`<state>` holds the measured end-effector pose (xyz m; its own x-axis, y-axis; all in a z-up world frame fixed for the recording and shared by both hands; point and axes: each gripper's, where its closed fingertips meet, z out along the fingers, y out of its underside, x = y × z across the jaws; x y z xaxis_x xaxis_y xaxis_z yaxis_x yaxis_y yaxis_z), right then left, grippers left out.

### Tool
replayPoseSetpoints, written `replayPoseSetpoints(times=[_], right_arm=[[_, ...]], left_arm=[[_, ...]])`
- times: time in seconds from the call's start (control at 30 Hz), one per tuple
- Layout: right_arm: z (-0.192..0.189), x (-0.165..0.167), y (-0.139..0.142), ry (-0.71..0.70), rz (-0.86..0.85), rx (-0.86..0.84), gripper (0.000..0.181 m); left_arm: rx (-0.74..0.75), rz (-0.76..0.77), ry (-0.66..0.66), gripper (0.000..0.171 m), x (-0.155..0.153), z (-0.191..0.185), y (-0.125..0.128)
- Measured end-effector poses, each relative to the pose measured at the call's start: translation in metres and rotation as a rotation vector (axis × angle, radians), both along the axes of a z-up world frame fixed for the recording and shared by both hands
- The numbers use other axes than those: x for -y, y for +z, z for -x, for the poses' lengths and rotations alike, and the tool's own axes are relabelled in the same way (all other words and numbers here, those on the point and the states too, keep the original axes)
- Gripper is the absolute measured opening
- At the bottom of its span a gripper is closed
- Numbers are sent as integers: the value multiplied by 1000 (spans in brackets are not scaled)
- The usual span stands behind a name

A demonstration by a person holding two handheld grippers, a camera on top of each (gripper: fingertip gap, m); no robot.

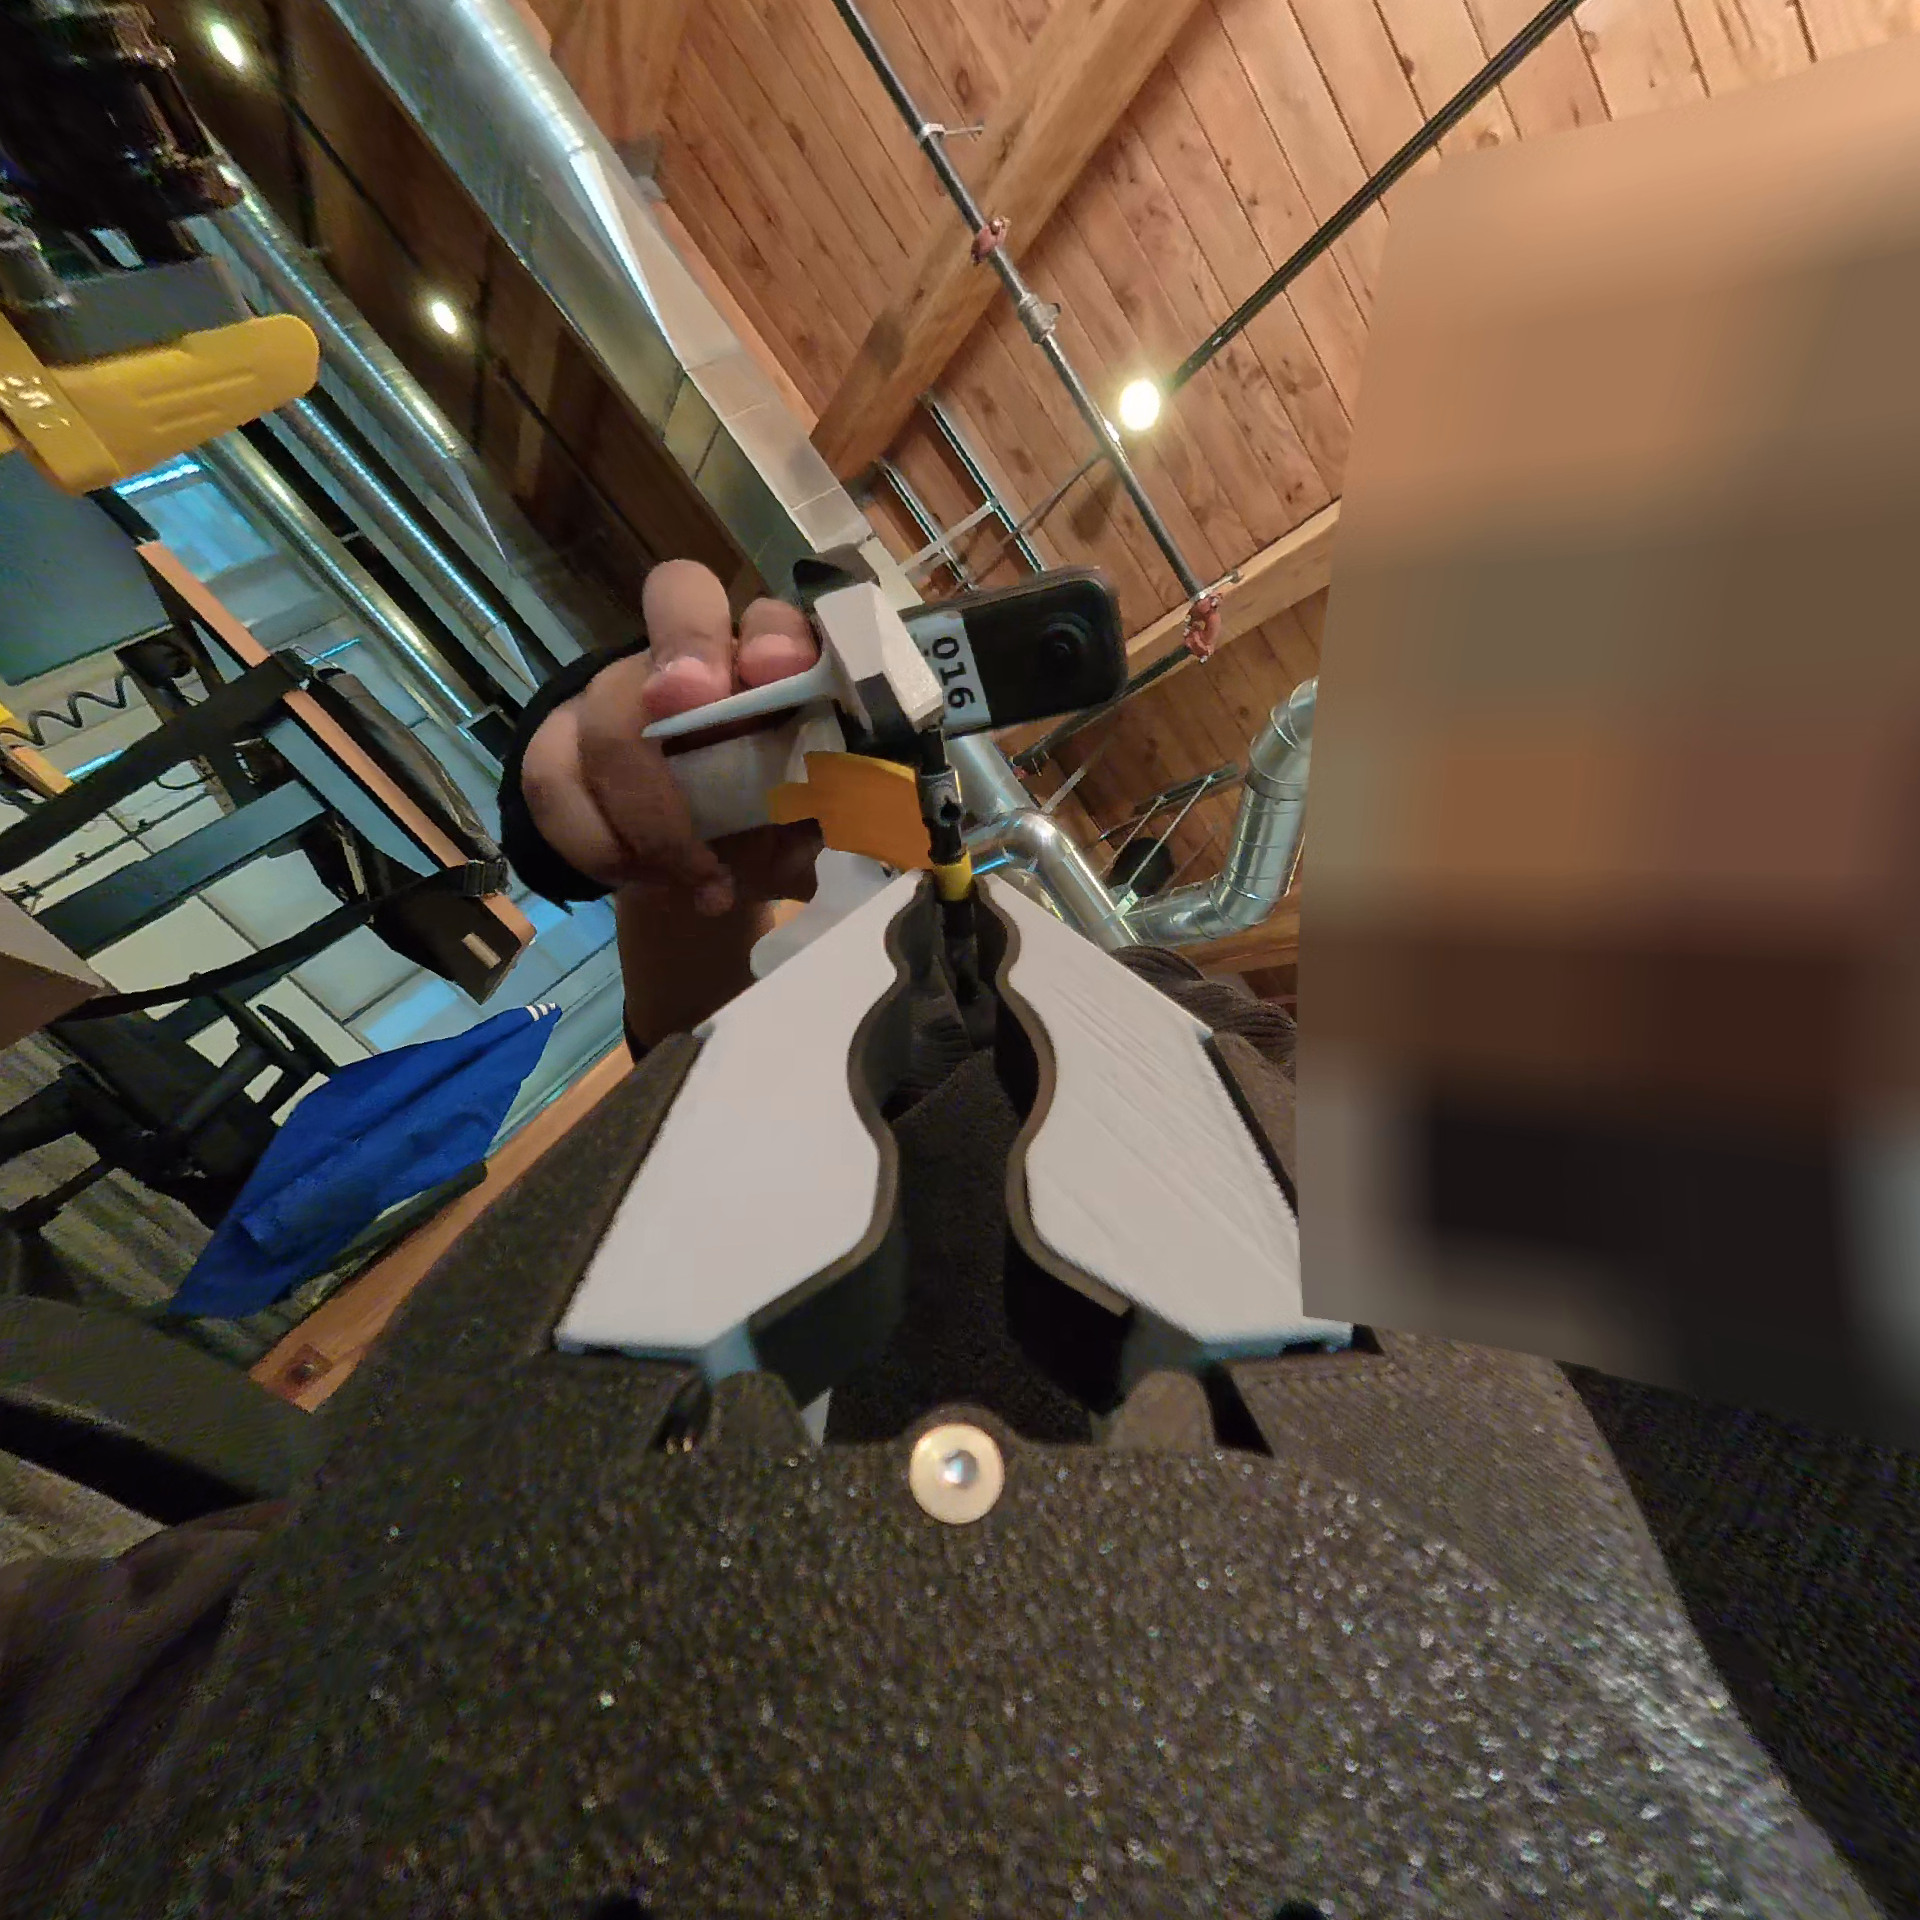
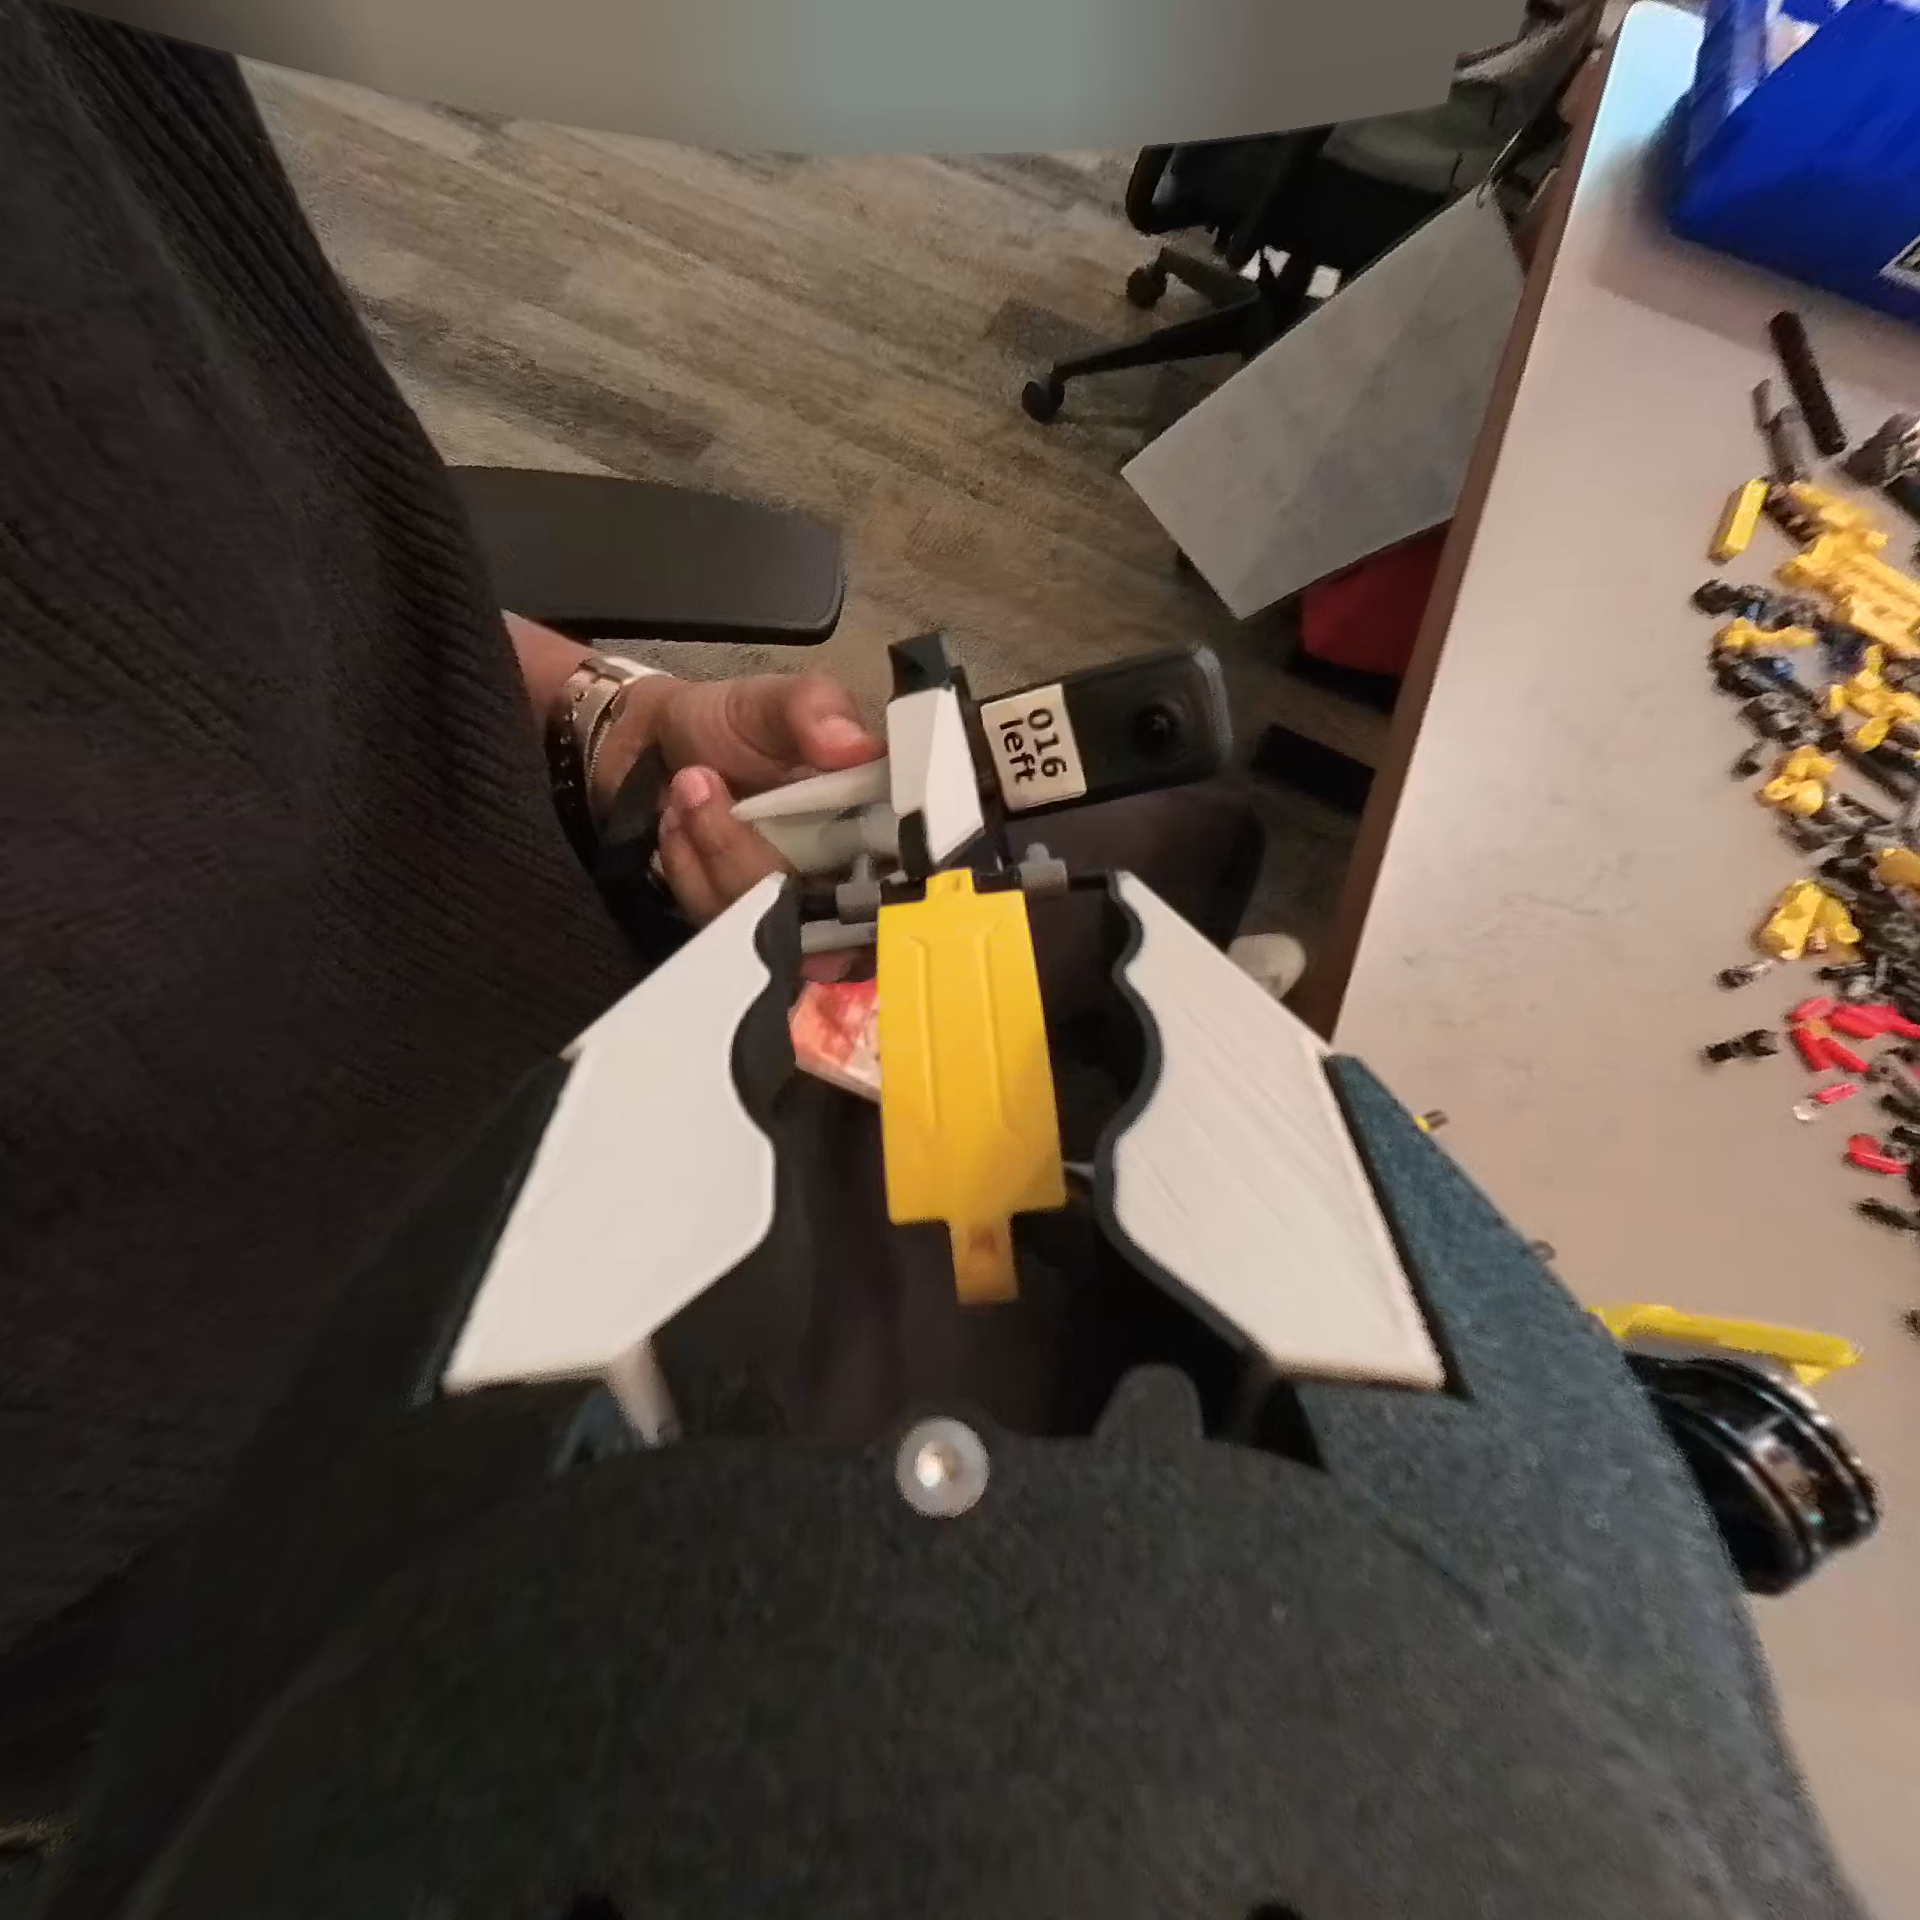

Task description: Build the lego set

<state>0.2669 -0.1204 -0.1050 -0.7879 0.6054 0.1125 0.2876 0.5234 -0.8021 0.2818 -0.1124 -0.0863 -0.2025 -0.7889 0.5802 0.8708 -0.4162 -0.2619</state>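
My left gripper [image 1: 951,883] is shut on a thin black axle with a yellow collar [image 1: 953,871], pinched at the fingertips. A person's hand [image 1: 613,769] holds the right gripper's body [image 1: 883,665] just beyond, with an orange-yellow panel [image 1: 842,805] beside the axle. In the right wrist view my right gripper [image 2: 951,883] has its jaws held apart. Their tips press the ends of a grey-and-black cross piece [image 2: 847,904] at the top of a yellow panel [image 2: 966,1049], which lies between the fingers. The left gripper's body [image 2: 935,769] and hand [image 2: 748,748] are right behind it.
A pale table [image 2: 1507,935] at the right carries several scattered yellow, black and red building pieces [image 2: 1829,727], a blue box [image 2: 1818,125] and a black wheel [image 2: 1766,1486]. An office chair [image 2: 1195,291] and an armrest [image 2: 644,561] stand on the floor. A blue cloth [image 1: 384,1143] lies at the left.
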Motion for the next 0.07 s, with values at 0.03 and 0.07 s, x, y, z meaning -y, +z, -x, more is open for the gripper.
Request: replayPoseSetpoints(times=[0.03,0.07], right_arm=[[0,0,0,1,4,17,58],[0,0,0,7,0,13,58]], left_arm=[[-4,1,9,6,0,0,0],[-7,-1,10,6,0,0,0]])
